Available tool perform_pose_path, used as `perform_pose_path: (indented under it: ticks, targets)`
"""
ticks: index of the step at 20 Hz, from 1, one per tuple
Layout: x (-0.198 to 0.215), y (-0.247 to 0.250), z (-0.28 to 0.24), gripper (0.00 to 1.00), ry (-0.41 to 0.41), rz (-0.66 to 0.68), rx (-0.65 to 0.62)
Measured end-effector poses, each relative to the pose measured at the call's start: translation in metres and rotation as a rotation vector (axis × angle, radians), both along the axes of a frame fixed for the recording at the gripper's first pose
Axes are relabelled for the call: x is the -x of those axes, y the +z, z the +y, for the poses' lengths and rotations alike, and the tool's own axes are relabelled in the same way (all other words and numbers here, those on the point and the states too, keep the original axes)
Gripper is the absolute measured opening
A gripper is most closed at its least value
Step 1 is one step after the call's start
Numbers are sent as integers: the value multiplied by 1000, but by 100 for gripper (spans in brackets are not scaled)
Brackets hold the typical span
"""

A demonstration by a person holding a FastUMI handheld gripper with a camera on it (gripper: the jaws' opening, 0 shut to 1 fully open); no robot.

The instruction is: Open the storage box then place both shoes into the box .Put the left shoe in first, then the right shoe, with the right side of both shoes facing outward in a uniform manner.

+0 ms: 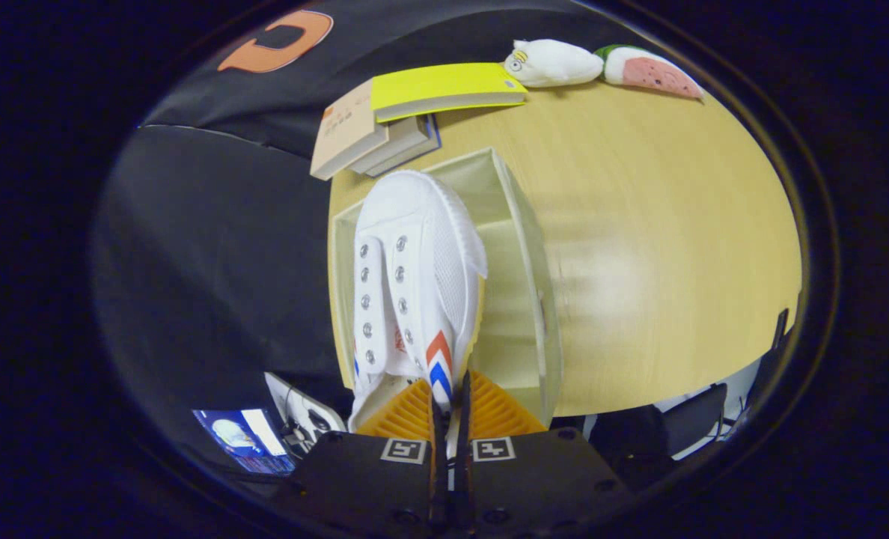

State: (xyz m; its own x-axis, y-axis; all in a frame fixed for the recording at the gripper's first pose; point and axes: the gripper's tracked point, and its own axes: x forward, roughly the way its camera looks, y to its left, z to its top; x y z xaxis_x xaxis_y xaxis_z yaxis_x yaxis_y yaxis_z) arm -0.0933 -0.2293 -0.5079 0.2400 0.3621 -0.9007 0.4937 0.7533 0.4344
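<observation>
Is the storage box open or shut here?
Open: the storage box shows its bare inside, with the shoe in the gripper above it.

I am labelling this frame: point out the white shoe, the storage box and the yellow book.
white shoe (414, 262): gripper view, on its upper by the eyelets; the gripper (450, 419) is shut on its heel.
storage box (523, 247): gripper view, on its side wall.
yellow book (444, 84): gripper view, on its cover.

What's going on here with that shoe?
A handheld gripper has its two fingers closed on the heel edge of a white shoe, holding it over an open translucent storage box on a wooden table. The toe points away from the fingers, toward a stack of books beyond the box. Two plush toys lie at the table's far edge. No second shoe can be made out in the box.
</observation>
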Motion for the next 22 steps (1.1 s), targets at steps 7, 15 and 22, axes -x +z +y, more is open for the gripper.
perform_pose_path:
  ticks: [7, 15, 22]
  targets:
    - [4, -30, 4, 21, -94, 131, 23]
    - [2, -6, 9, 75, -27, 4, 42]
    - [11, 64, -55, 90, 28, -336, 284]
